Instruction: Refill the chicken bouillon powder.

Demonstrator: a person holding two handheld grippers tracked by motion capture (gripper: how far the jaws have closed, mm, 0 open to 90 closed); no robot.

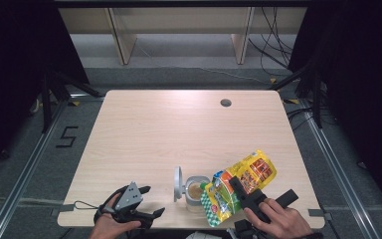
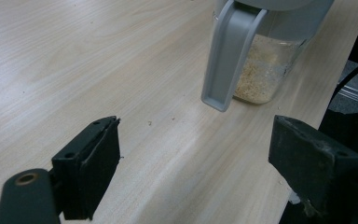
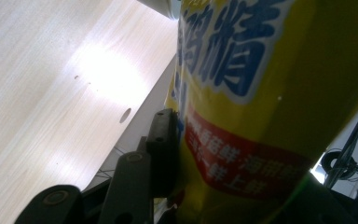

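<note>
While the right gripper [image 1: 246, 196] fingers squeeze the yellow bag [image 1: 238, 189] and tip its low corner over the jar [image 1: 195, 191], the grains can probably fall in. Its lid [image 1: 178, 183] stands flipped up. Left of the jar, the left gripper [image 1: 146, 201] rests on the tabletop [image 1: 179, 129], fingers spread apart, holding nothing.

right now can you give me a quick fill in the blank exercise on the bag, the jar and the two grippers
1. The right gripper is shut on the yellow ____.
2. The bag is tipped over the open ____.
3. The jar has its grey lid flipped ____.
4. The left gripper has its jaws ____, holding nothing.

Missing words: bag; jar; open; open
</note>
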